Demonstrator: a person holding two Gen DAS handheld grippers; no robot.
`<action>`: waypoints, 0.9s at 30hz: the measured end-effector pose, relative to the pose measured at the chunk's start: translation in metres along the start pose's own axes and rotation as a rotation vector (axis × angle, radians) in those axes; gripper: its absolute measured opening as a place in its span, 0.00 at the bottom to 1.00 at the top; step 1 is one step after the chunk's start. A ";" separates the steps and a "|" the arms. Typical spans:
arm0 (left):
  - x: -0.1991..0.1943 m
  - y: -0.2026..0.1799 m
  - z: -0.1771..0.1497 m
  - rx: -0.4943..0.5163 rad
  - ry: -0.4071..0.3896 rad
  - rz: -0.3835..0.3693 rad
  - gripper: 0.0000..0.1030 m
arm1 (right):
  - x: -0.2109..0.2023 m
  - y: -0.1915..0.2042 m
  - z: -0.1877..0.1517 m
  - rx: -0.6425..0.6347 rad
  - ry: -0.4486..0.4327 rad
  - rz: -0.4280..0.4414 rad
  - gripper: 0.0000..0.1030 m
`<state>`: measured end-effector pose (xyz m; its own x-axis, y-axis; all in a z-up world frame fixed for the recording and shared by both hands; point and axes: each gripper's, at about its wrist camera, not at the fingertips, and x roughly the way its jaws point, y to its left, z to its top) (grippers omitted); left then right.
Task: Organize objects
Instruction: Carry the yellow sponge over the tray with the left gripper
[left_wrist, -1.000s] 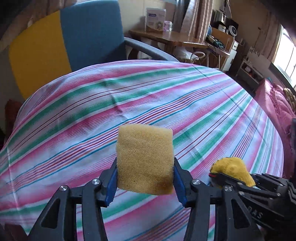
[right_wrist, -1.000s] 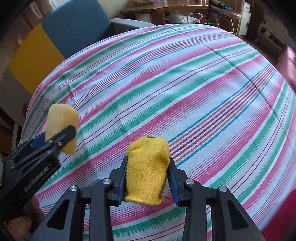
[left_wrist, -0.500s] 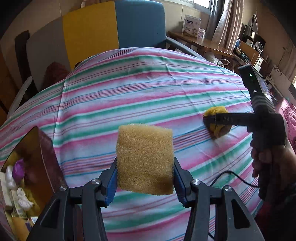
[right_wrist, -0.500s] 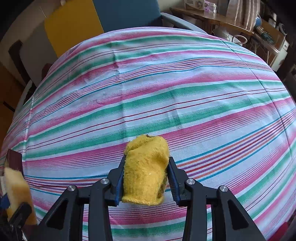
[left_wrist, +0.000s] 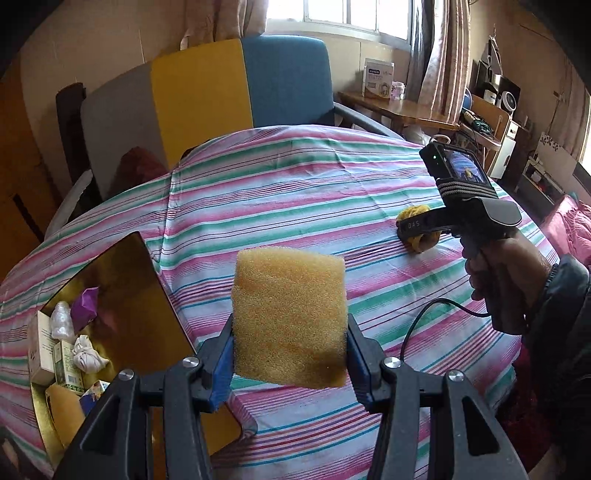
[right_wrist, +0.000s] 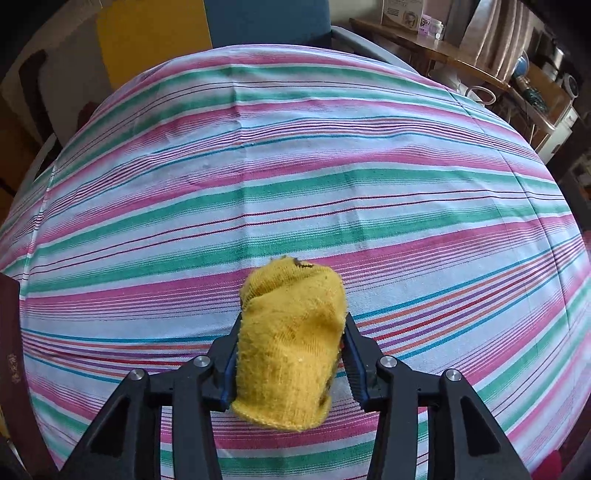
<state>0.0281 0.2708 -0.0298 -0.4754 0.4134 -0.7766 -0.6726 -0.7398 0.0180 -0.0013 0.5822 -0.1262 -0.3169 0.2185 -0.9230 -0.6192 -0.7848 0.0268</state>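
Two tongs are each gripping something yellow above the striped surface (right_wrist: 295, 192). The left tongs (left_wrist: 290, 354) are clamping a sponge (left_wrist: 290, 325) between their blue pads, holding it up off the cloth. The right tongs (right_wrist: 290, 365) are squeezing a sock (right_wrist: 291, 347) low over the stripes. A box (left_wrist: 122, 295) is lying open at the left edge with small packets inside, well apart from the sock

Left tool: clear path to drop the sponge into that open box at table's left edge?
Probably yes. The left tool holds the sponge just right of the box; its open top faces up, though items inside leave limited room.
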 end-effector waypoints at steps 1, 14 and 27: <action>-0.003 0.002 -0.001 -0.004 -0.005 -0.001 0.51 | 0.000 0.000 -0.001 -0.003 -0.002 -0.001 0.47; -0.020 0.031 -0.020 -0.068 -0.010 0.011 0.51 | 0.004 0.002 0.000 -0.010 -0.003 0.010 0.57; -0.020 0.052 -0.037 -0.134 0.019 0.000 0.51 | 0.002 -0.011 0.003 0.015 0.002 0.020 0.67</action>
<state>0.0238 0.2045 -0.0368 -0.4642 0.4042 -0.7881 -0.5900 -0.8047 -0.0652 0.0027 0.5926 -0.1275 -0.3275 0.2015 -0.9231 -0.6234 -0.7803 0.0508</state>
